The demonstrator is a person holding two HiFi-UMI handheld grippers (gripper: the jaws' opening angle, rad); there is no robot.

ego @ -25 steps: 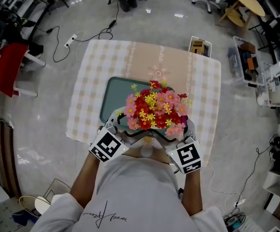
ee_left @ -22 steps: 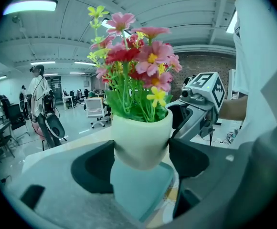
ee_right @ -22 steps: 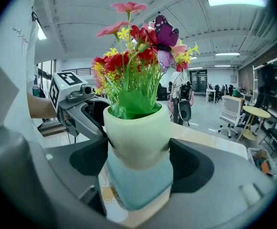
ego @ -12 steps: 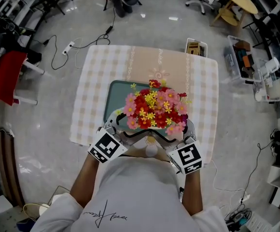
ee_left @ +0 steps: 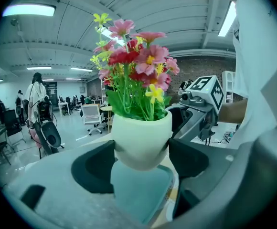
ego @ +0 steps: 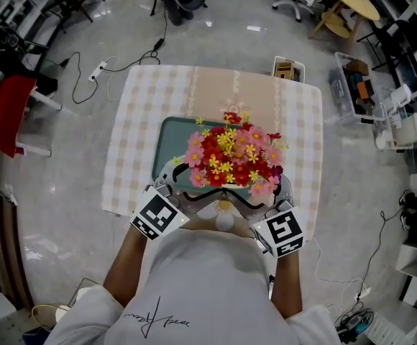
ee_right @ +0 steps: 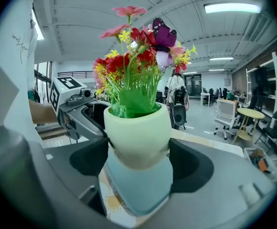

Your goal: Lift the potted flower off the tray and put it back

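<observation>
Pot [ee_left: 141, 144] of flowers [ego: 231, 157] held over the front right part of the teal tray [ego: 167, 139]; base appears clear of the tray. Left hand-held gripper [ee_left: 141, 159] pinches the pot from one side; right hand-held gripper [ee_right: 138, 159] pinches it from the opposite side. In the head view the flowers hide the pot and much of the tray. Bench [ego: 298, 121] carries a checked cloth; box [ego: 287, 69] just off its far right corner; cable [ego: 122, 67] on the floor beyond.
</observation>
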